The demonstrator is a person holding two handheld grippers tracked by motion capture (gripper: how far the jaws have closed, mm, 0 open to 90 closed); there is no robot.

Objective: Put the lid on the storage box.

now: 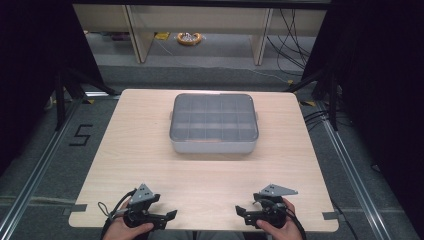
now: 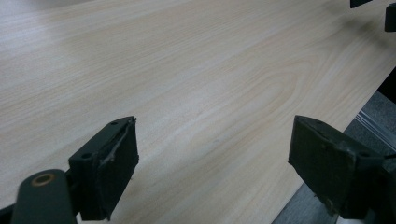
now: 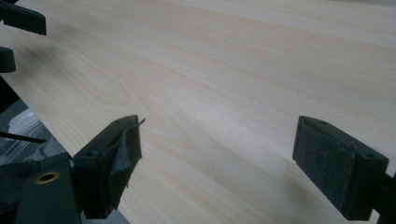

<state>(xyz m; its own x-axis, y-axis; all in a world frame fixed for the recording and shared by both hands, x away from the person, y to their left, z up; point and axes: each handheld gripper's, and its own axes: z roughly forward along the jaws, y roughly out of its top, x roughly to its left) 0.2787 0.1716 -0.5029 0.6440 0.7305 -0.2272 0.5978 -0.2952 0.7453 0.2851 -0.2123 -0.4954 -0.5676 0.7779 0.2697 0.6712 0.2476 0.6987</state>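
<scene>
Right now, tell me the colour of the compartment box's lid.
Translucent grey lid, seen best in the high view.

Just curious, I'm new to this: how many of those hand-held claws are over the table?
2: the left claw at the table's near-left edge, the right claw at its near-right edge, both open.

Whatever lies in the compartments of the lidded grey organizer box (image 1: 214, 123) is too small and dim to tell.

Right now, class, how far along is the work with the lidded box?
Nothing looks done: the box sits closed mid-table, its clear lid on. Both the left gripper and right gripper are open and empty at the near table edge. Reaching and handling the box remain.
</scene>
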